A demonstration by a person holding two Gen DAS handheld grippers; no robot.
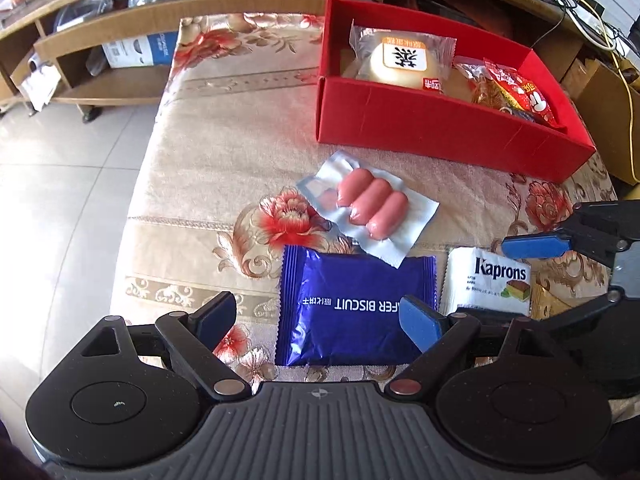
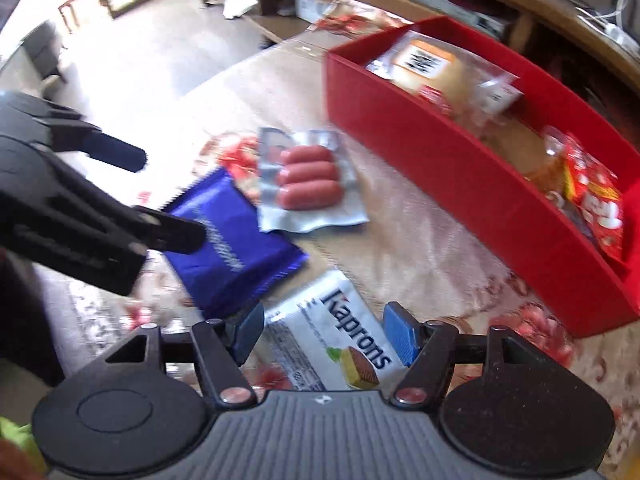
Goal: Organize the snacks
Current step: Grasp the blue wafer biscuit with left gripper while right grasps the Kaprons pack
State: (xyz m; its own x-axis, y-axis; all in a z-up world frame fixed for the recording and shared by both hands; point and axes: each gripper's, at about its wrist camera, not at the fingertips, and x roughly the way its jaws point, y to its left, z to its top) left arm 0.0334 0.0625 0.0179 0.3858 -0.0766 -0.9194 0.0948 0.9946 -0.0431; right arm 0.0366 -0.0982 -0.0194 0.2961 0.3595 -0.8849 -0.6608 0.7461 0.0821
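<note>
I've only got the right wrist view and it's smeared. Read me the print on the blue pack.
Observer: The blue pack reads "FER BISCUIT", upside down in the left wrist view; the first letters don't show.
Operator: Tell me how the left jaws sit on it.
Observer: The left gripper is open, with one side over the bare tablecloth and the other over the pack's right edge. Nothing is pinched.
Operator: Report anything beside the Kaprons pack that I can't see.
Observer: A yellow-brown item lies just right of the Kaprons pack. I can't tell what it is.
</note>
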